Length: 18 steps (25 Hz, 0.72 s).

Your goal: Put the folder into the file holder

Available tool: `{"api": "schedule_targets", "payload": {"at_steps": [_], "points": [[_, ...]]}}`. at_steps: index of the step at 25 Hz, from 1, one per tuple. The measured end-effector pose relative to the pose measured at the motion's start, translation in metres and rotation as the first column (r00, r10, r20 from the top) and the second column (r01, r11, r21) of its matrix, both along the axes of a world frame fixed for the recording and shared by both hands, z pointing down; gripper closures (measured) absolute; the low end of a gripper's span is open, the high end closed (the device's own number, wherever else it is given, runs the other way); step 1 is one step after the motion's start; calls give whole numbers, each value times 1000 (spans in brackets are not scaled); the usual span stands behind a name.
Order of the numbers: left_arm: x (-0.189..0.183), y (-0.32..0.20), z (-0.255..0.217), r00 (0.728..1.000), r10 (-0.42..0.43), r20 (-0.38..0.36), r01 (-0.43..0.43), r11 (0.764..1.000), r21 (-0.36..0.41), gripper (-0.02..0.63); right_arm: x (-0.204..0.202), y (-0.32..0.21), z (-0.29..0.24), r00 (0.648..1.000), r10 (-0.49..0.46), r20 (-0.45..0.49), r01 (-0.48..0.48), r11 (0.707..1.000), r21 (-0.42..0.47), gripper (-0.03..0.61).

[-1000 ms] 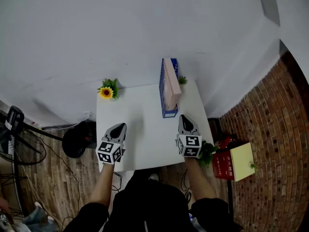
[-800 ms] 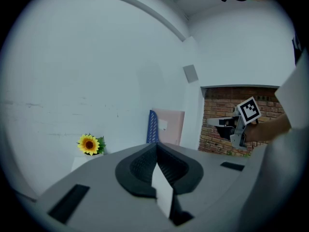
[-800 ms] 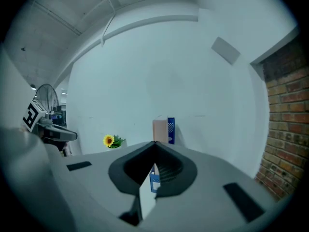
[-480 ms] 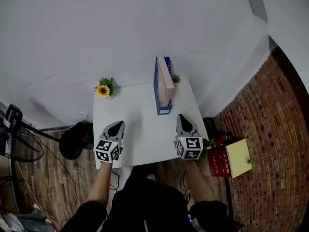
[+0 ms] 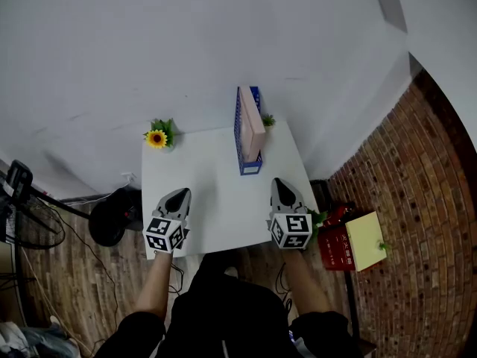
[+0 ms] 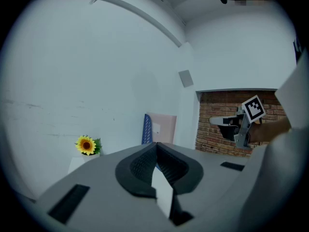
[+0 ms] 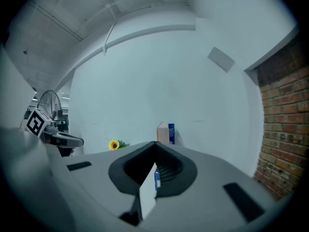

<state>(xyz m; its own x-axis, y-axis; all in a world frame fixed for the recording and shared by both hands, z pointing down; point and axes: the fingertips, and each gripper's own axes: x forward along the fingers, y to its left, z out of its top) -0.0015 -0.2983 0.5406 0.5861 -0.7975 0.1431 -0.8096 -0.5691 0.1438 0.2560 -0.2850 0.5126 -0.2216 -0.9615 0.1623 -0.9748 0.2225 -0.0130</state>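
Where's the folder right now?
Head view: the pink folder stands inside the blue file holder at the white table's far right, sunflower to its left, right gripper nearer the person.

No word, number or brand name can be read anywhere. White print is borne on the top face of a red box (image 5: 334, 249) standing on the floor off the tabletop's (image 5: 216, 192) near right corner, but it is too small to be made out. Black-and-white square code patterns, without letters or digits, are carried on the cubes of the left gripper (image 5: 178, 194) and the right gripper (image 5: 280, 183). A small white patch is seen on the file holder (image 6: 147, 128) in the left gripper view; whether anything is printed on it cannot be told.
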Motion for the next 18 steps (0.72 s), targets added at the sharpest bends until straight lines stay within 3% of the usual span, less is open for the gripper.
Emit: {"api": "schedule_targets", "payload": {"at_steps": [10, 18], "points": [[-2, 0, -3, 1000, -20, -11, 20, 999, 29, 591, -2, 4, -4, 1000, -13, -3, 13, 1000, 8, 569], [2, -3, 4, 1000, -3, -5, 3, 1000, 4, 591, -9, 4, 3, 1000, -27, -3, 27, 1000, 0, 569]]}}
